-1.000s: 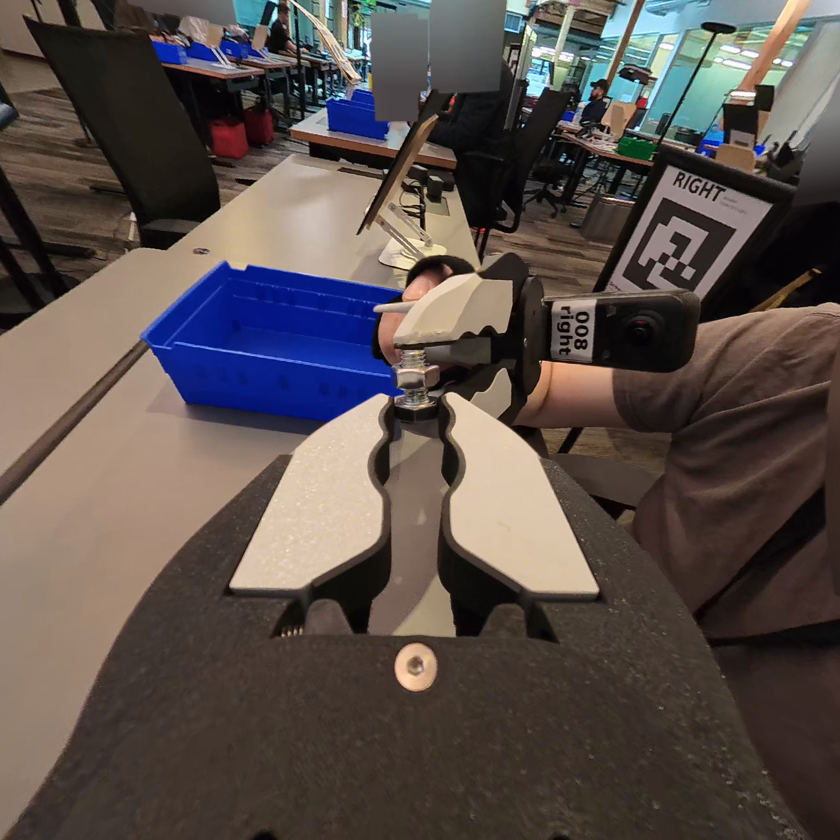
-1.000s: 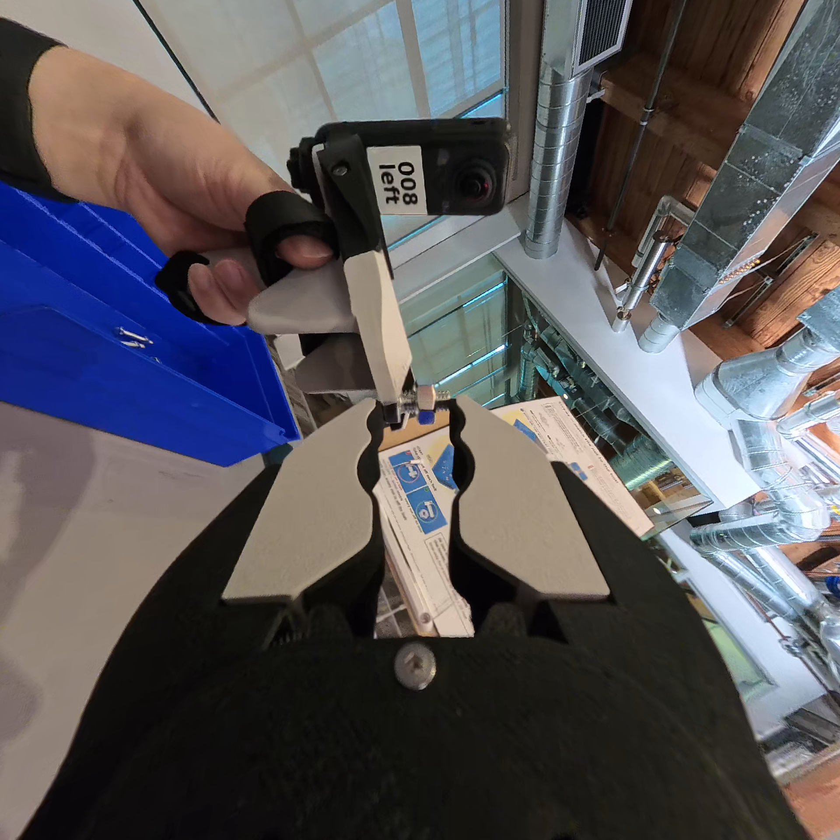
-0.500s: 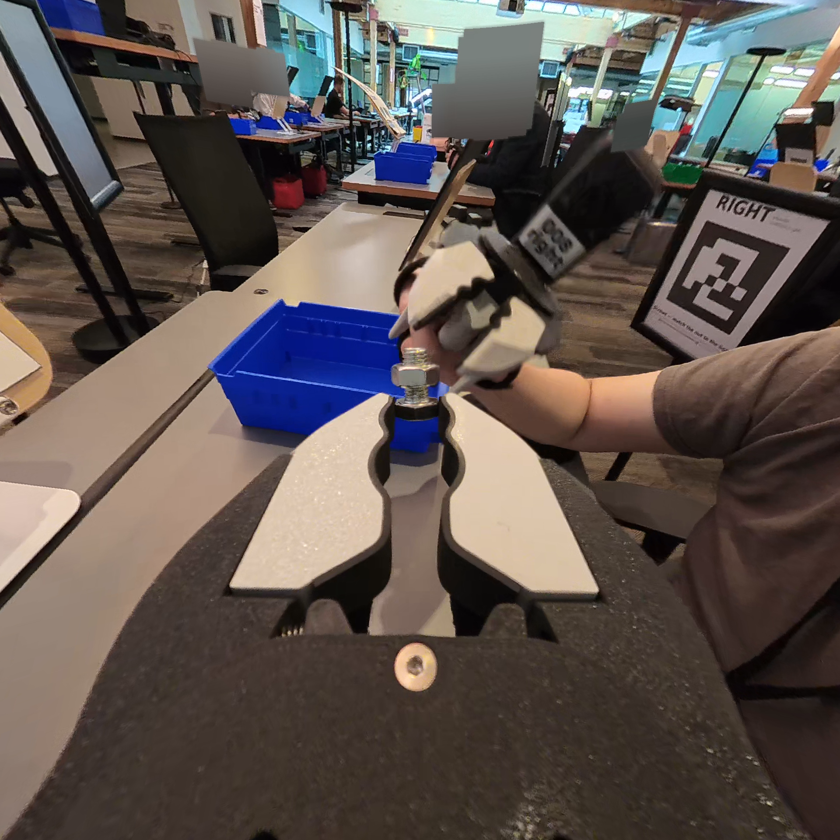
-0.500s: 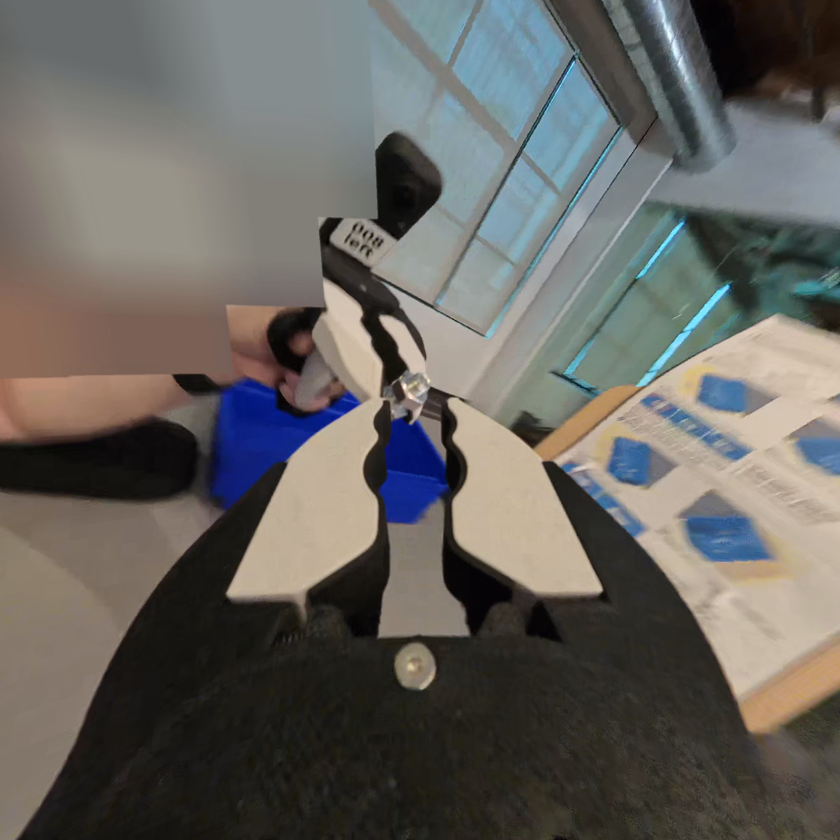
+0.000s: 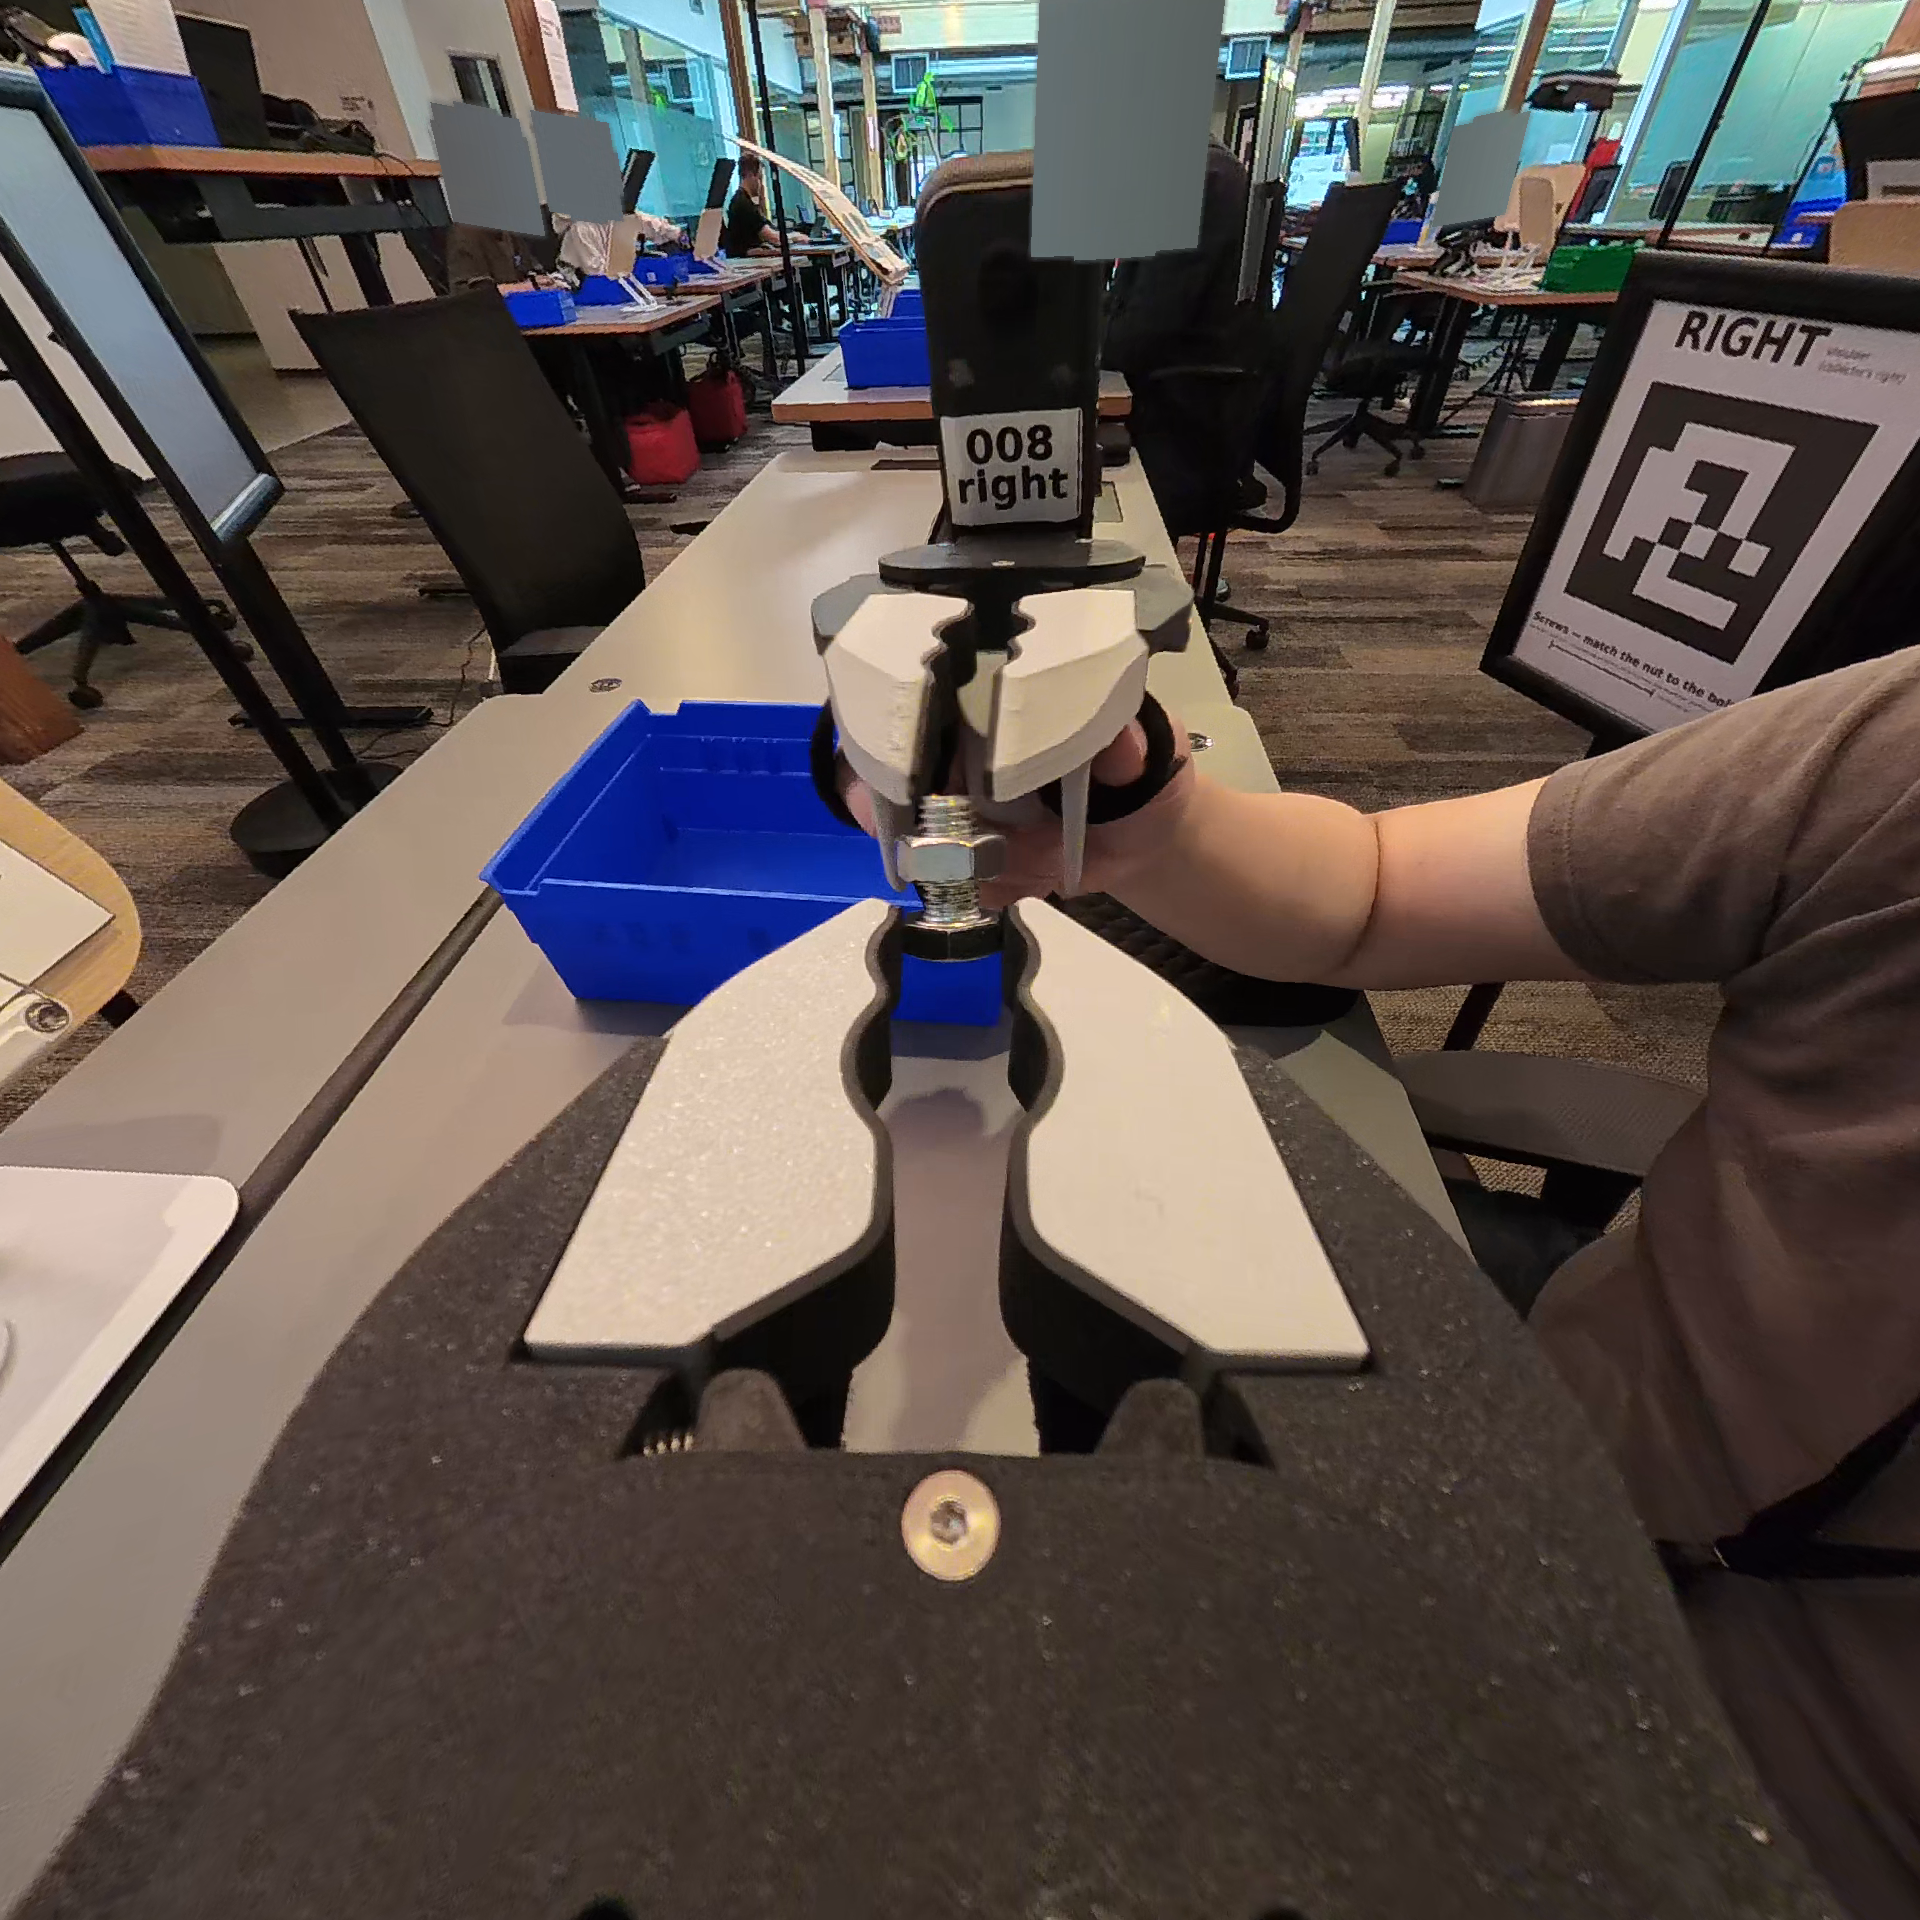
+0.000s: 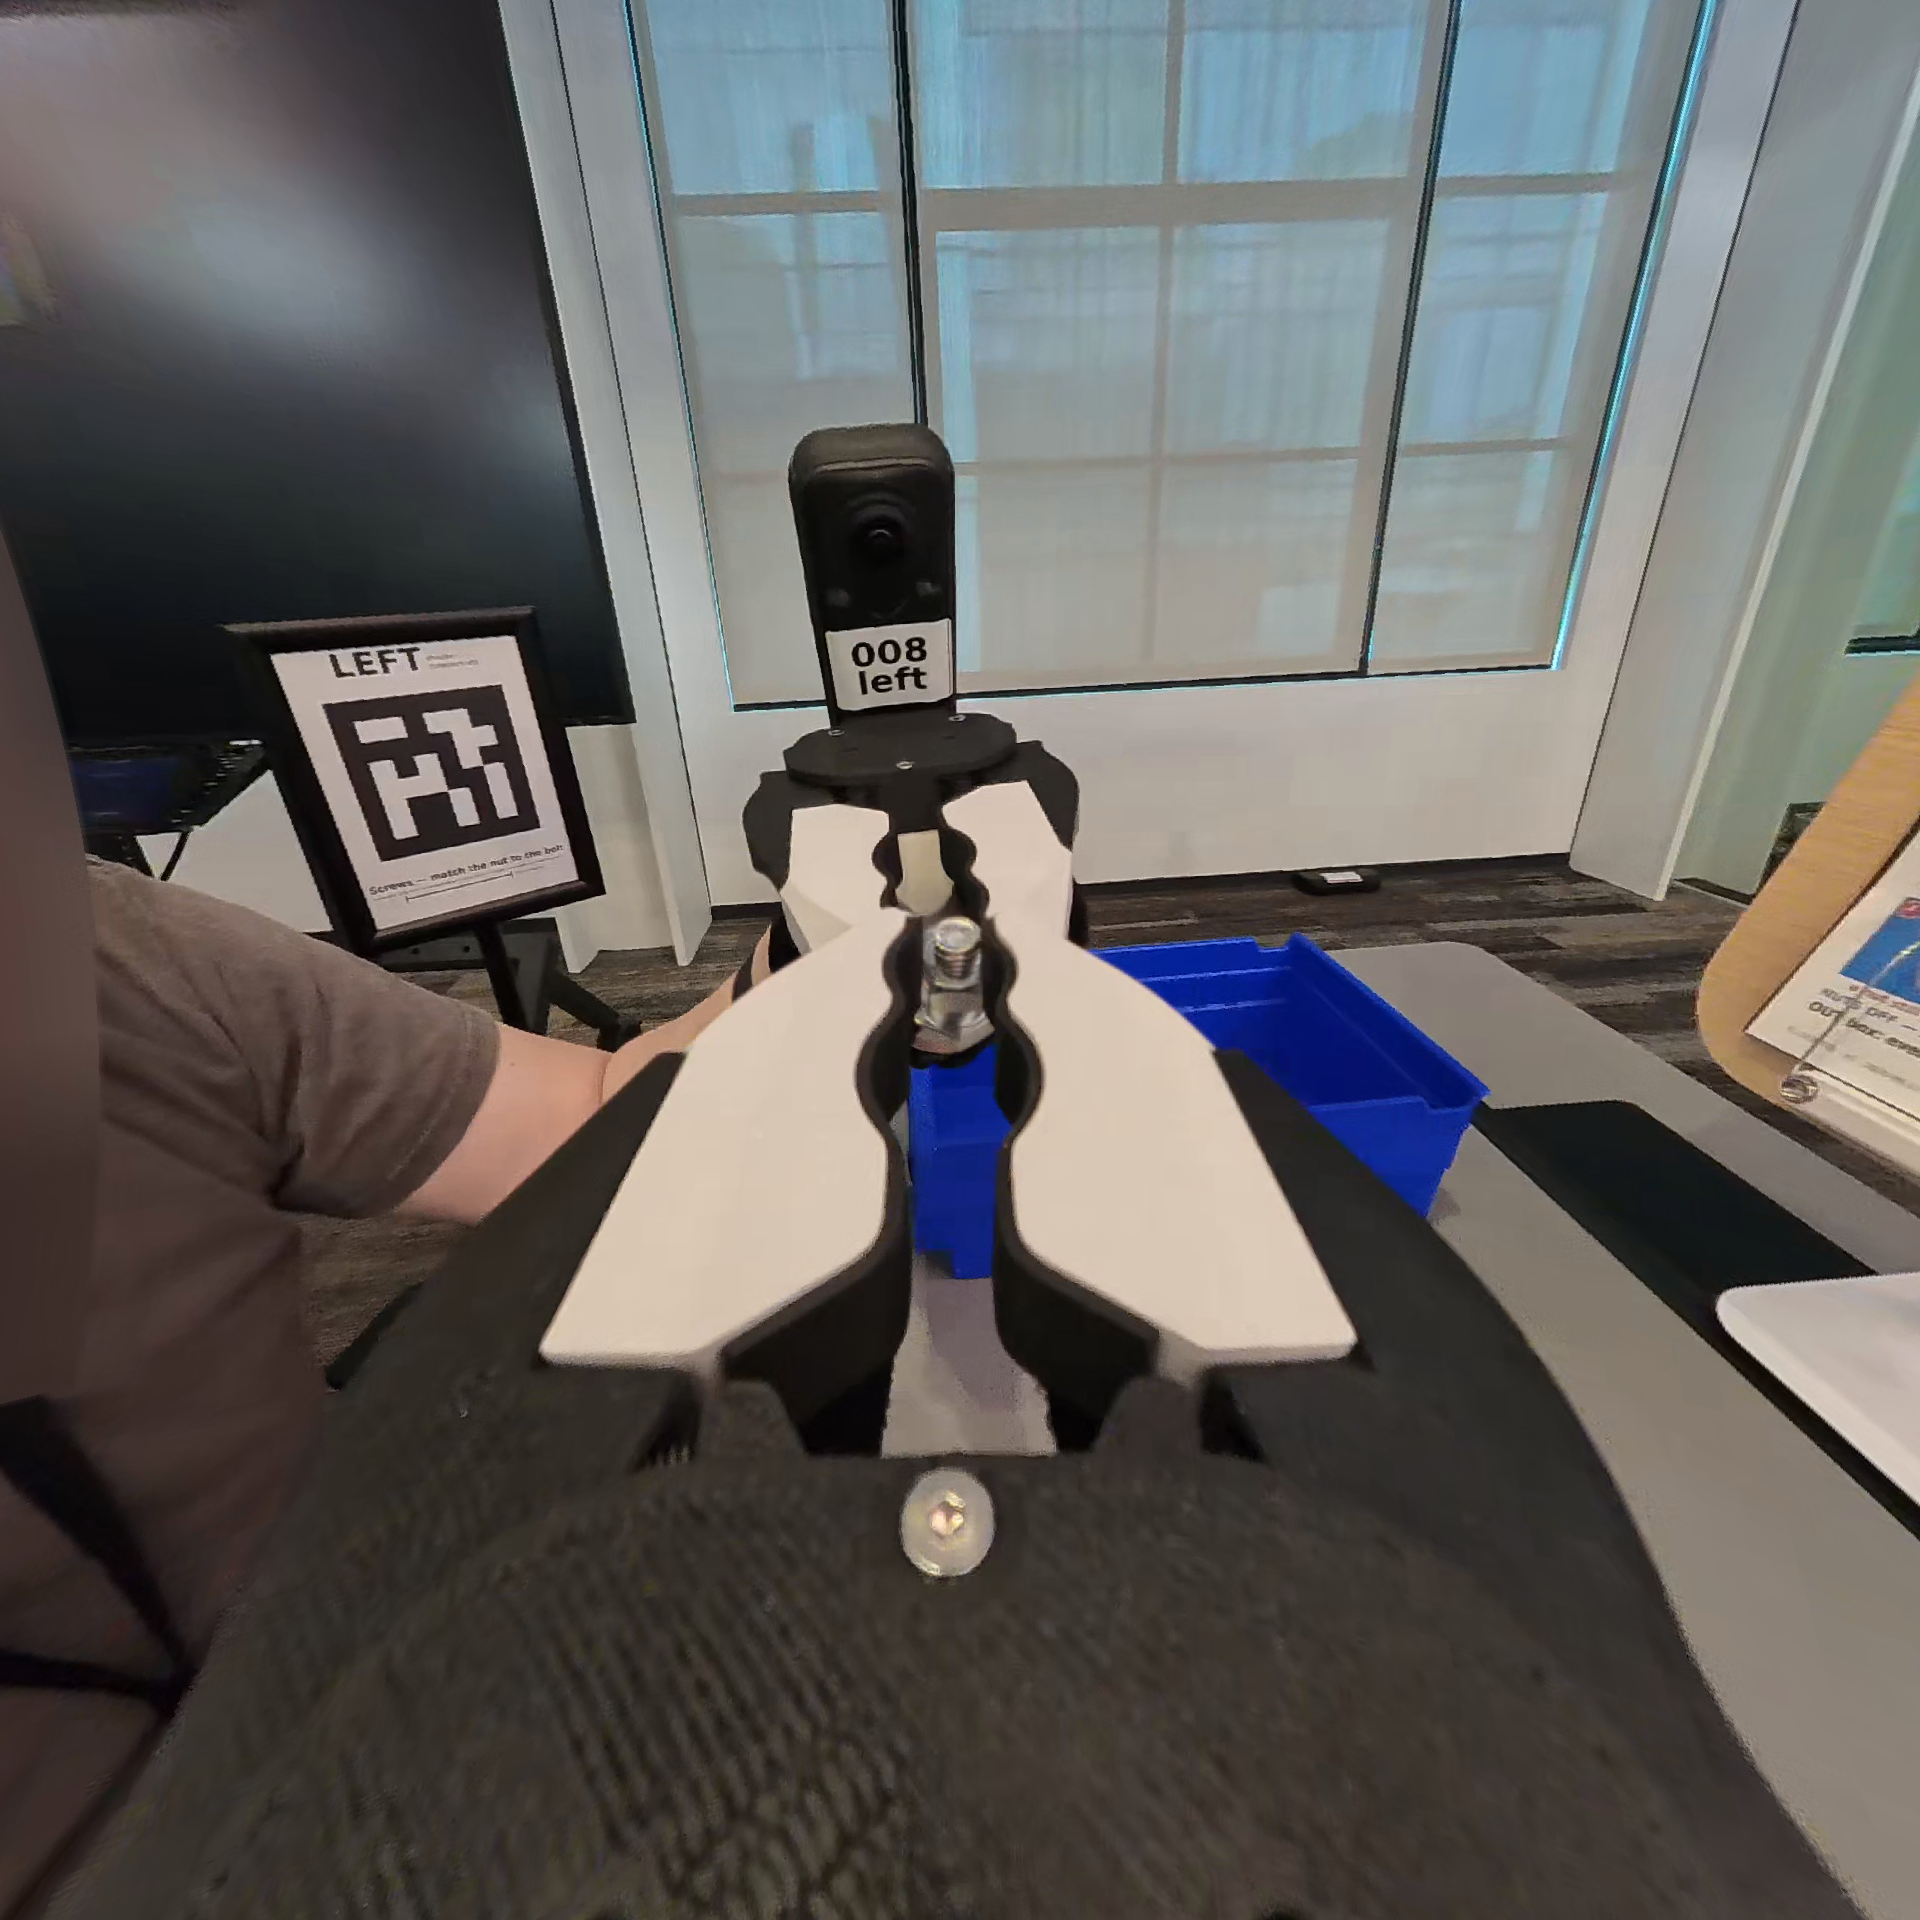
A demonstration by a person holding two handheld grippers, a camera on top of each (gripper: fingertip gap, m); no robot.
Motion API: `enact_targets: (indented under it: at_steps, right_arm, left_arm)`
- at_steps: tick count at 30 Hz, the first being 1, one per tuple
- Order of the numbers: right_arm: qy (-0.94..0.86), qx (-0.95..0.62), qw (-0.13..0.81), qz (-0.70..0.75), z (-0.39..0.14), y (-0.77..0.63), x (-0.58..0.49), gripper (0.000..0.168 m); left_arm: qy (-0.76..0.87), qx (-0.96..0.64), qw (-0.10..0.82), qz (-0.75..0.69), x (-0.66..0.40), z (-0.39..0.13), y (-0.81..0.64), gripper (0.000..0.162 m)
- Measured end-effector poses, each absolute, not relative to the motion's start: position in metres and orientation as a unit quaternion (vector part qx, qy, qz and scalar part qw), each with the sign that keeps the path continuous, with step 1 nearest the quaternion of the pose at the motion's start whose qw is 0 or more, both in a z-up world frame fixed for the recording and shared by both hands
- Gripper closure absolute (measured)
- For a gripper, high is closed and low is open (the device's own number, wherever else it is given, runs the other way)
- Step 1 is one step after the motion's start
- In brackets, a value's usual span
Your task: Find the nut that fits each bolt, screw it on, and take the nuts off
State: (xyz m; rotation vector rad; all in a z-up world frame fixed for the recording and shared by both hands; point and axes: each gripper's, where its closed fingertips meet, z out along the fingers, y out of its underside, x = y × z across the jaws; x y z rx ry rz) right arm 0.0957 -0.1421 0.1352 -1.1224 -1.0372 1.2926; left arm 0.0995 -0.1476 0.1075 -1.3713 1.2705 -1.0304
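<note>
Left gripper (image 5: 948, 940) clamps the bolt (image 5: 943, 914) head, frame centre. Right gripper (image 6: 945, 971) grips its hex nut (image 5: 948, 858) (blue bin (image 5: 686, 873) behind).

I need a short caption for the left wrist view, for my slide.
Left gripper holds a bolt upright while the right gripper closes on its nut.
</note>
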Motion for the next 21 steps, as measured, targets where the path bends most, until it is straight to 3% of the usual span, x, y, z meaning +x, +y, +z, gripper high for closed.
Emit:
enact_targets:
  at_steps: [21]
  right_arm:
    - [-0.469,-0.475,0.519,0.534,0.1283,-0.1514,0.0902,0.159]
  left_arm:
    - [0.547,-0.551,0.471,-0.418,0.1027,0.1016,-0.1569,0.144]
